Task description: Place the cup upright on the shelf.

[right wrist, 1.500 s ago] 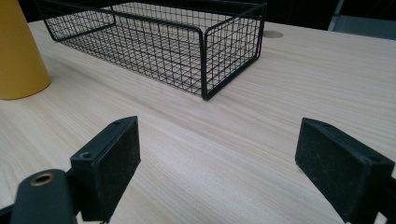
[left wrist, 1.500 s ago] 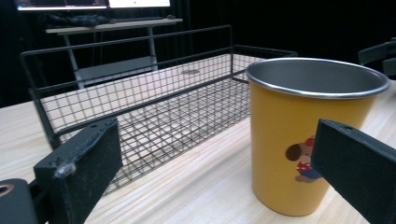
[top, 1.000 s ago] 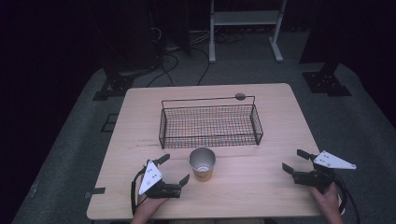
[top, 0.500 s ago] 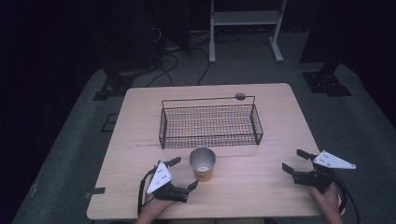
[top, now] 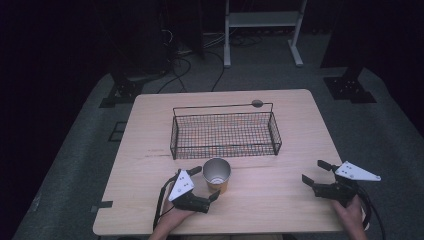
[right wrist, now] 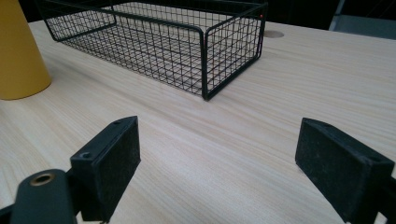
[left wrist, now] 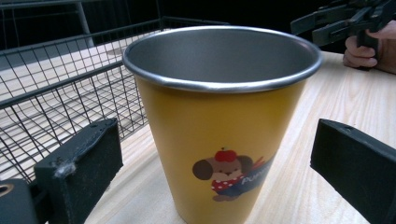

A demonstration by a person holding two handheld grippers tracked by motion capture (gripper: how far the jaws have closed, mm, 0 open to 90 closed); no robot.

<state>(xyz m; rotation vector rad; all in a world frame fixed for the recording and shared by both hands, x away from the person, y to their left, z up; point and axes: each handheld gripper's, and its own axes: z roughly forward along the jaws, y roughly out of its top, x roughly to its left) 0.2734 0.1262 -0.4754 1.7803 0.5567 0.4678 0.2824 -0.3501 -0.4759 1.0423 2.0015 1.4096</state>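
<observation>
A yellow metal cup (top: 216, 173) with a cartoon dog print stands upright near the table's front, just in front of a black wire basket (top: 225, 136). My left gripper (top: 206, 183) is open, and in the left gripper view the cup (left wrist: 205, 121) stands between its two jaws with a gap on each side. My right gripper (top: 312, 171) is open over bare wood at the front right, with nothing between its jaws. The right gripper view has the cup (right wrist: 18, 51) at far left and the basket (right wrist: 187, 46) ahead.
The wooden table (top: 280, 195) has a round cable hole (top: 257, 103) behind the basket. The basket holds nothing. Stands, a white frame and cables sit on the dark floor beyond the table. The right gripper (left wrist: 336, 21) appears far off in the left gripper view.
My left gripper has slid right toward the cup and now has a jaw on either side of it. The right gripper, cup and basket have stayed put.
</observation>
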